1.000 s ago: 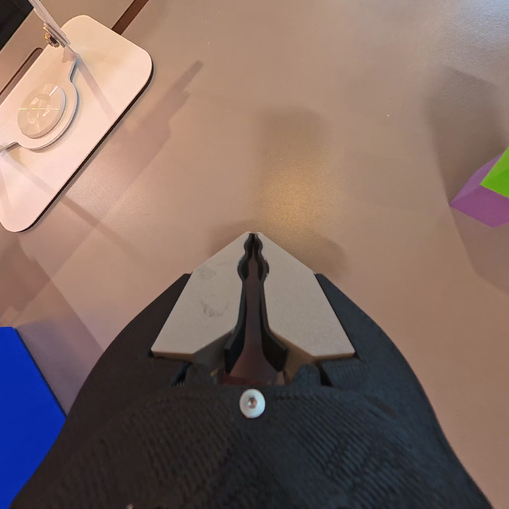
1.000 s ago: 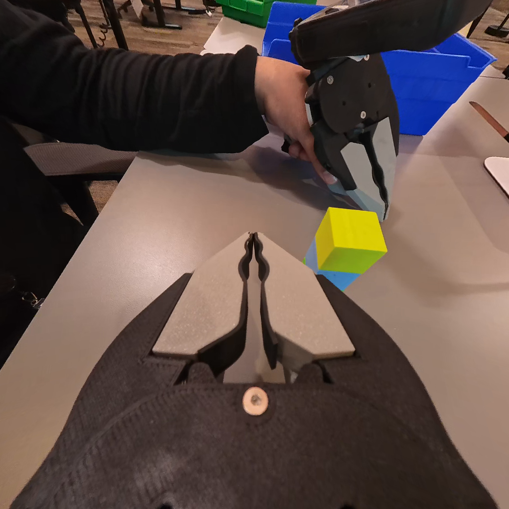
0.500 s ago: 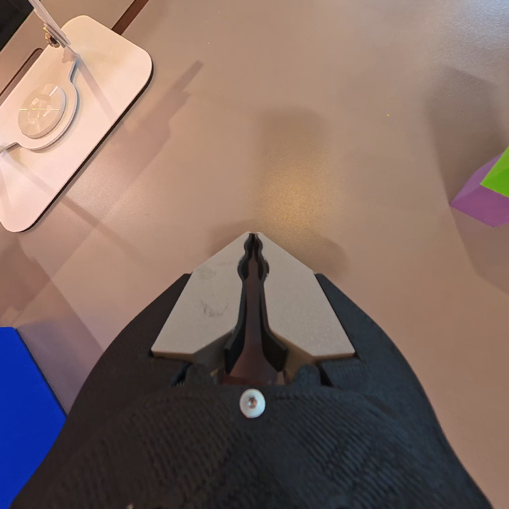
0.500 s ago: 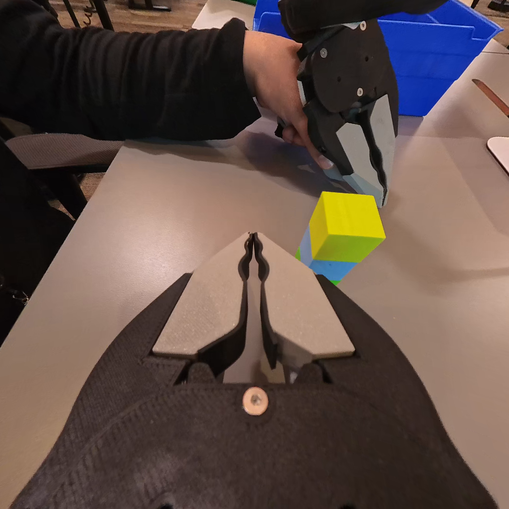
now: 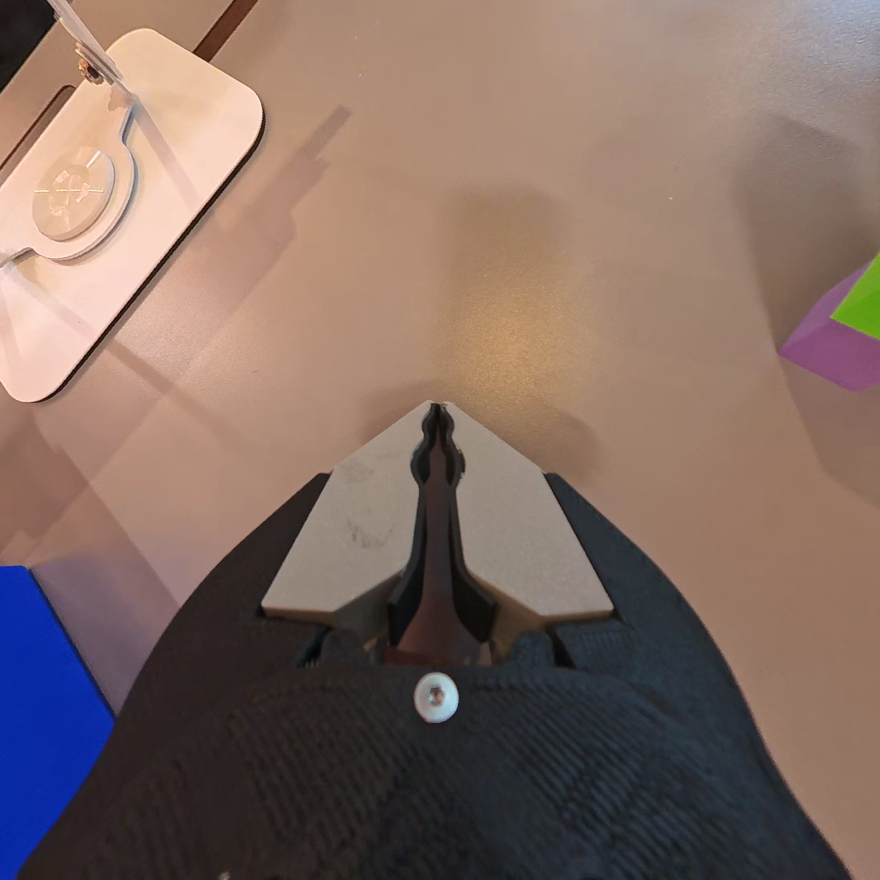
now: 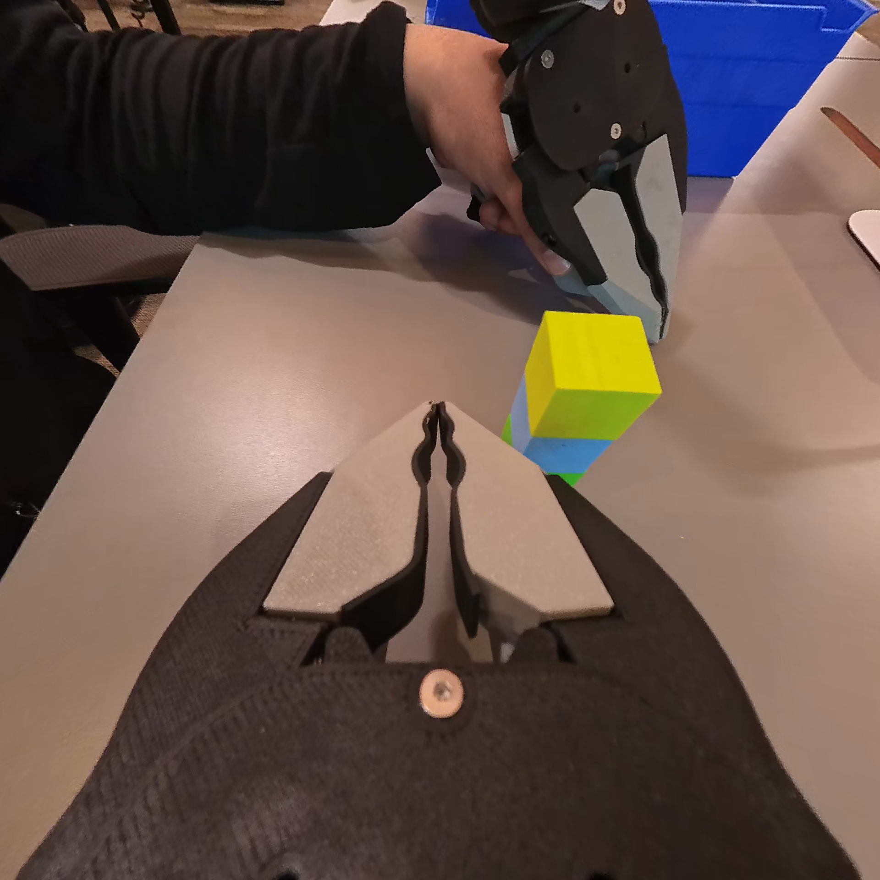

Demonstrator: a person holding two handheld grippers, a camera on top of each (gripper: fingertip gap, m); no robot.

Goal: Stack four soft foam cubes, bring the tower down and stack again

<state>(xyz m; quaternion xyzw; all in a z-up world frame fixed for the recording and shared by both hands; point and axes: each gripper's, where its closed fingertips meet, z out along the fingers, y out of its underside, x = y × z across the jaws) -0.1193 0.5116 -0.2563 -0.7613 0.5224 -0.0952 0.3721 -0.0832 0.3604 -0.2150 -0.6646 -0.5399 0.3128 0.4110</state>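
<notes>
We see the foam-cube tower standing on the grey table [image 6: 285,381]: a yellow cube [image 6: 590,371] on top, a light blue cube [image 6: 562,452] beneath it, and a green cube [image 6: 569,477] of which only a sliver shows past the right gripper [image 6: 437,405]; in the left wrist view the tower's foot appears at the right edge as a purple cube [image 5: 828,347] under the green cube [image 5: 862,300]. The right gripper hangs just left of the tower, its fingertips closed together on nothing. The left gripper [image 6: 662,328], gripped by a hand [image 6: 466,143] in a black sleeve [image 6: 190,119], points down at the table just behind the yellow cube, likewise shut and empty; whether it touches the cube we cannot tell. Compared with one second ago, the tower fills more of the right wrist view and the green cube has come into sight, while the left wrist view is almost unchanged. Farther out lie a blue bin [image 6: 752,85] and a white stand base [image 5: 119,214].
</notes>
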